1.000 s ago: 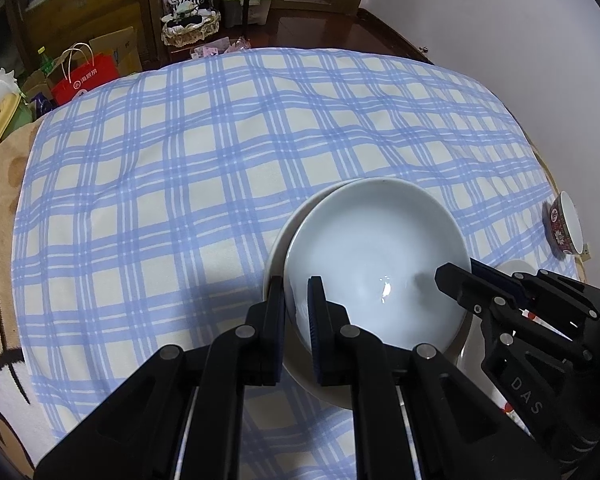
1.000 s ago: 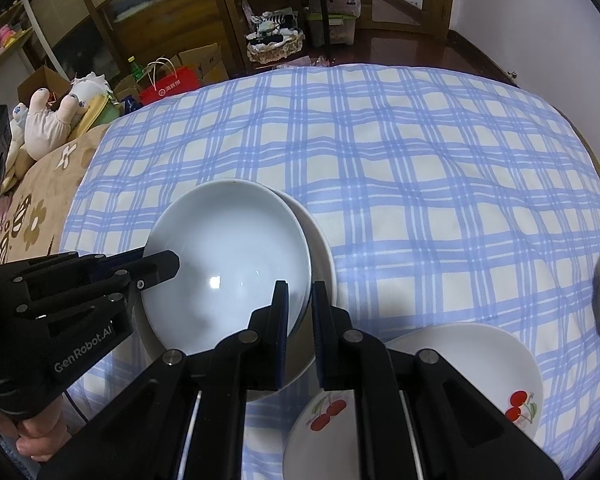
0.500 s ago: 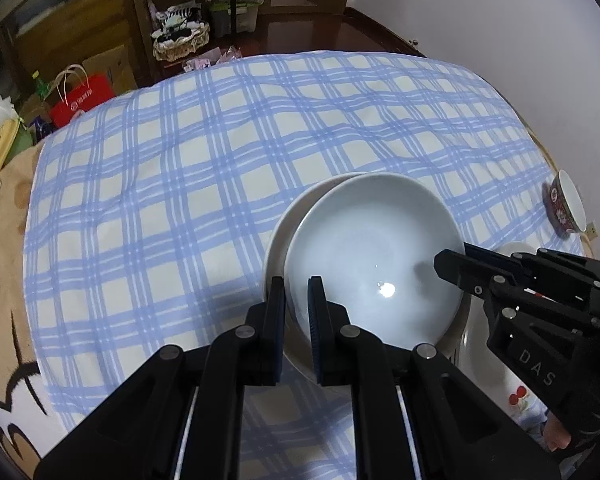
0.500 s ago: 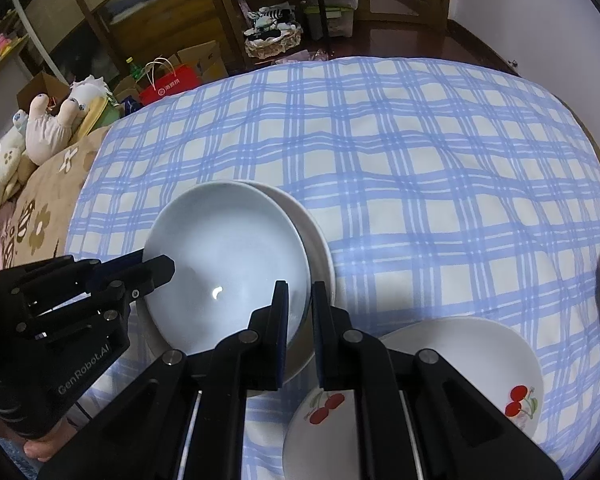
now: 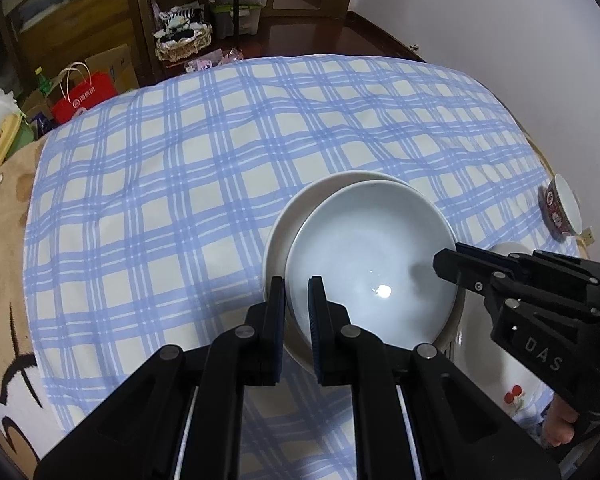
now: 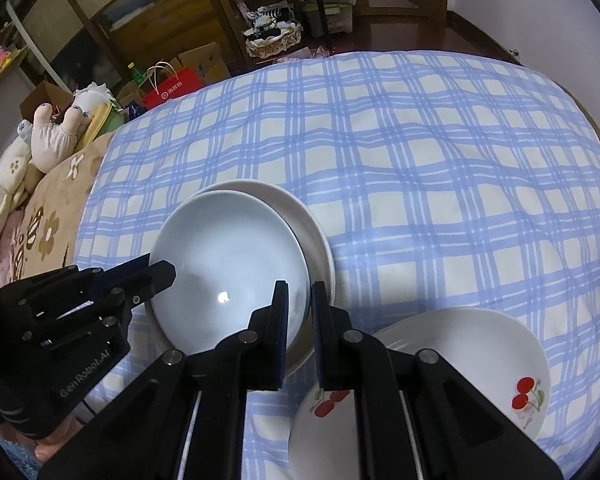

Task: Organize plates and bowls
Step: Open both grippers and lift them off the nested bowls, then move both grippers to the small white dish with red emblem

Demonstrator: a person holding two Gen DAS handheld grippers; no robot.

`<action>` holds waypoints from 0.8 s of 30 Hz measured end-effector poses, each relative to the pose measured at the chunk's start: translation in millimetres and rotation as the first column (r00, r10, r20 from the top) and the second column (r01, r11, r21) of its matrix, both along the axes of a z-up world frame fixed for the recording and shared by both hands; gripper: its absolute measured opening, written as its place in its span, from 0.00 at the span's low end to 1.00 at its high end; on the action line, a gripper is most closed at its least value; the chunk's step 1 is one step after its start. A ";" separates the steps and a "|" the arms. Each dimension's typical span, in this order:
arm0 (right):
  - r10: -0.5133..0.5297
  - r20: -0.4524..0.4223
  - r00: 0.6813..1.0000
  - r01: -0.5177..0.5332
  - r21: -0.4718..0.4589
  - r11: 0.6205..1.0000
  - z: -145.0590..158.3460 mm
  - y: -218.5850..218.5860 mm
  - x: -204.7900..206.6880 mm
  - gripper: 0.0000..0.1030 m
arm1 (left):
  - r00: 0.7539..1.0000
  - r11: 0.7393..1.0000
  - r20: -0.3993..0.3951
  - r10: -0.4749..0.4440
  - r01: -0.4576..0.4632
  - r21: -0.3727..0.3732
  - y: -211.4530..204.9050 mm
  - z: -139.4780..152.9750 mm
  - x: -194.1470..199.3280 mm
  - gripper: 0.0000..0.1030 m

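Observation:
A pale blue bowl [image 5: 368, 256] is held over a larger white bowl [image 5: 284, 220] on the blue checked cloth. My left gripper [image 5: 296, 292] is shut on the blue bowl's near left rim. My right gripper [image 6: 300, 300] is shut on its opposite rim, and it also shows in the left wrist view [image 5: 446, 258]. The blue bowl [image 6: 228, 268] and the white bowl [image 6: 316, 236] under it show in the right wrist view too, with my left gripper [image 6: 166, 270] at the bowl's left rim.
White cherry-print plates [image 6: 480, 360] lie stacked at the near right. A small red patterned bowl [image 5: 562, 210] sits at the table's right edge. Beyond the table [image 6: 420, 128] are a red bag [image 5: 86, 96], boxes, plush toys [image 6: 56, 132] and wooden furniture.
Both grippers have lifted together with the blue bowl, which now sits higher over the white bowl; the table looks farther away.

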State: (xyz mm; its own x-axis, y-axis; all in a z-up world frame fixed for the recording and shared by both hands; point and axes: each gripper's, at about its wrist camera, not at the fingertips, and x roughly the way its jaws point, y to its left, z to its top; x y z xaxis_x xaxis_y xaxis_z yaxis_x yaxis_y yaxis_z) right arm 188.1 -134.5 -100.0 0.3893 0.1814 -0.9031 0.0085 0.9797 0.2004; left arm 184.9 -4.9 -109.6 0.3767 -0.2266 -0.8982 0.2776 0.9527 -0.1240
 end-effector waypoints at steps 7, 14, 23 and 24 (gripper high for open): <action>-0.022 0.051 0.998 0.022 0.002 1.000 17.9 -6.3 -6.0 0.11 | 0.997 0.998 0.081 0.001 -0.006 0.056 0.7 11.7 -8.7 0.21; -0.043 0.098 0.994 0.046 -0.025 0.999 44.0 -10.7 -13.6 0.12 | 0.997 0.999 0.077 0.014 -0.016 0.035 7.8 20.6 -12.3 0.34; -0.107 0.140 0.984 0.120 -0.092 0.989 85.5 -38.8 -32.7 0.83 | 0.987 0.999 0.161 0.013 -0.021 0.045 -3.7 62.2 -23.2 0.77; -0.115 0.143 0.983 0.130 -0.100 0.986 89.4 -44.3 -34.6 0.87 | 0.985 0.999 0.174 0.013 -0.022 0.048 -6.6 66.6 -24.6 0.78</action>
